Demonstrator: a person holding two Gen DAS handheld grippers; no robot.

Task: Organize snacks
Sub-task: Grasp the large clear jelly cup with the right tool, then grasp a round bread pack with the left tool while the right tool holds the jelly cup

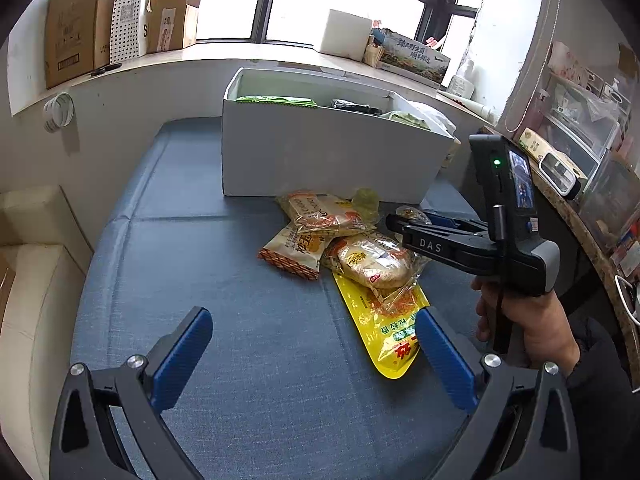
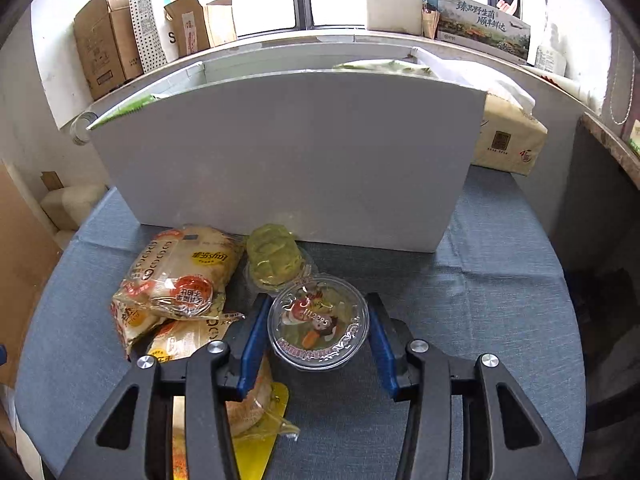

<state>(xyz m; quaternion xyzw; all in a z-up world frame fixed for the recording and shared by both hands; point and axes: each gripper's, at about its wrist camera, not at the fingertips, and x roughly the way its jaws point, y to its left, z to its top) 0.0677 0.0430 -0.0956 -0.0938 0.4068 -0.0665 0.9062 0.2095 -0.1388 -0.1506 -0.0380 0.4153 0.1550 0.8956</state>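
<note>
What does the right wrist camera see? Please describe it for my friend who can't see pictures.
The right gripper has its blue fingers on both sides of a clear jelly cup on a blue cloth. Wrapped snack packets lie left of it, and a big white box stands behind.

The left tool (image 1: 314, 340) hangs tilted downward with its jaws spread wide and empty. The right tool (image 2: 318, 328), held in a hand (image 1: 524, 320), has narrowed jaws flanking a jelly cup (image 2: 318, 322).

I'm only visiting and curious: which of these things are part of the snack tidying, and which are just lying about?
Part of the job:
- jelly cup between the right gripper pads
- yellow jelly
- bread packets
- yellow pouch
- white box

Just lying about:
- cardboard boxes
- tissue pack
</note>
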